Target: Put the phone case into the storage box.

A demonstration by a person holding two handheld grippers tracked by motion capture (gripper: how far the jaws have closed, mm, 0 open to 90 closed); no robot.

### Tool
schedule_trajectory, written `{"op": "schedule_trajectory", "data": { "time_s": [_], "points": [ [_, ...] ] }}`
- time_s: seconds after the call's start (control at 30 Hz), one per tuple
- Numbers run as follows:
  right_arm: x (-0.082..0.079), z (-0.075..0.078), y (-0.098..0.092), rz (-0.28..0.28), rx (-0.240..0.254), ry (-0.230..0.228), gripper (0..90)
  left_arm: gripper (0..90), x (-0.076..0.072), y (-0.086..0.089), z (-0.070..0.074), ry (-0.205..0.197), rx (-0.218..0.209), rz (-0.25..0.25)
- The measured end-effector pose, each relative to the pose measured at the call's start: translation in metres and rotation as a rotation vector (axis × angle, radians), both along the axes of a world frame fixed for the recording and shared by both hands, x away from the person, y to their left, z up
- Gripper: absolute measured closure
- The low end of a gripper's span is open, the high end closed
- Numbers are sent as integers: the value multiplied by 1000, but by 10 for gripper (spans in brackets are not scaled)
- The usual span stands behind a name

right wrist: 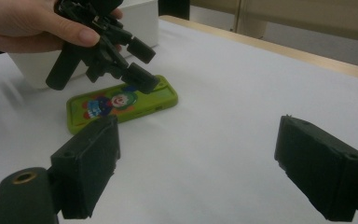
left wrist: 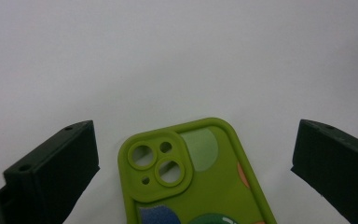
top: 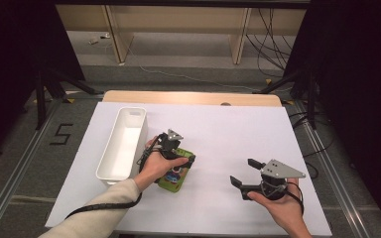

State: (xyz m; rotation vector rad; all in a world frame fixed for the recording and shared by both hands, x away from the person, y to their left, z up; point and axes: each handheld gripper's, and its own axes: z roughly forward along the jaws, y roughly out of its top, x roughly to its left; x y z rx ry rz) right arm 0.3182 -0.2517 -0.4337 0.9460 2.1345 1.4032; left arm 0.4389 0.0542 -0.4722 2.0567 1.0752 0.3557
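Observation:
A green phone case (top: 176, 174) with a cartoon print lies flat on the white table sheet, just right of the white bin. In the left gripper view its camera-cutout end (left wrist: 158, 165) points away, between the two jaws. My left gripper (top: 179, 156) is open and hangs over that end of the case (right wrist: 116, 106) without touching it. The jaws stand wide apart on either side. In the right gripper view the left gripper (right wrist: 144, 65) hovers above the case's far end. My right gripper (top: 243, 172) is open and empty, apart to the right, low over the sheet.
A long, empty white bin (top: 124, 141) stands at the left of the sheet, close to the left hand. The wooden table edge (top: 193, 97) runs along the back. Bare white sheet (top: 228, 134) lies between the two grippers and toward the back.

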Motion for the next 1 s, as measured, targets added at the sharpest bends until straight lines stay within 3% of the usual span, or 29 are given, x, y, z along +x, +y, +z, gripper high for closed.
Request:
{"op": "schedule_trajectory", "data": {
  "time_s": [1.0],
  "points": [
    [0, -2, 1, 9, -9, 13, 154, 1, 15, -13, -16, 47, 54, 25]
  ]
}}
